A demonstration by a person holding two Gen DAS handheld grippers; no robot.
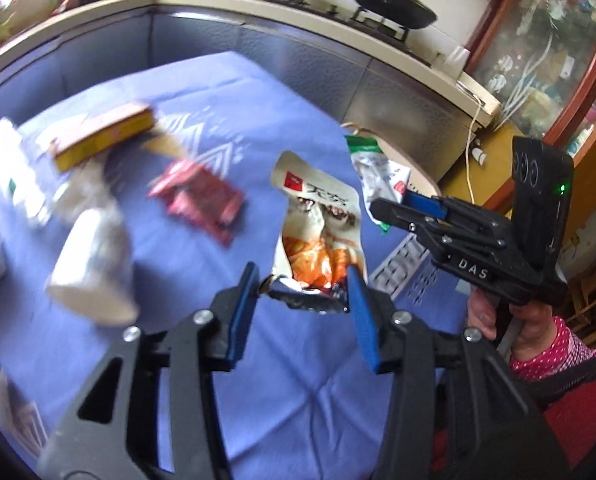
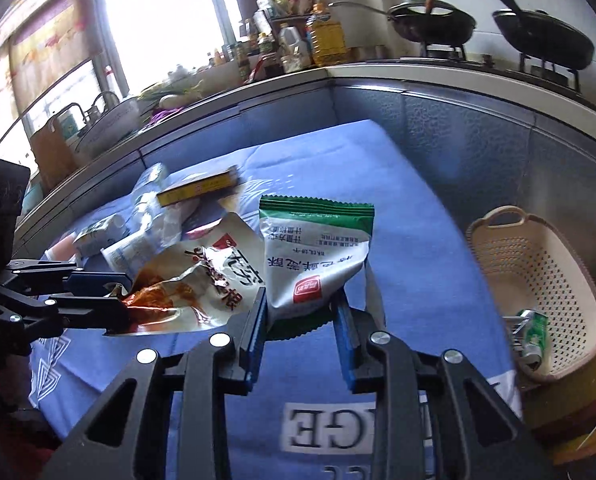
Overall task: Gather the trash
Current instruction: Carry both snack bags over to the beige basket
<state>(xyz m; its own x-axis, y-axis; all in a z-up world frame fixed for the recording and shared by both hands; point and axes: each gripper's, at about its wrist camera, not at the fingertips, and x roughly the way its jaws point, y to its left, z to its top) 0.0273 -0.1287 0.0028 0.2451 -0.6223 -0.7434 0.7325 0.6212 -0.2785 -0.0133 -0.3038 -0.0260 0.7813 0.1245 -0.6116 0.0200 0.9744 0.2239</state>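
Left gripper point(image 1: 303, 280) pinching the torn lower end of an orange-and-white snack bag point(image 1: 317, 216), blue pads pressed on the crumpled foil, bag lifted off the blue tablecloth point(image 1: 298, 380) and pointing away from the camera. Right gripper point(image 2: 299, 308) clamped on the bottom edge of a green-and-white snack bag point(image 2: 313, 252), held upright above the same cloth, just beside the orange bag. Both tools angled downward over the cloth; right one gripped from below by a hand point(image 1: 513, 320) in a pink dotted sleeve. Farther back on the cloth: a red wrapper point(image 1: 198, 196), a yellow box point(image 1: 106, 136), a blurred white carton point(image 1: 94, 276). Beyond the cloth's right edge, lower down, a beige perforated basket point(image 2: 537, 260) holding a crushed green can point(image 2: 531, 334).
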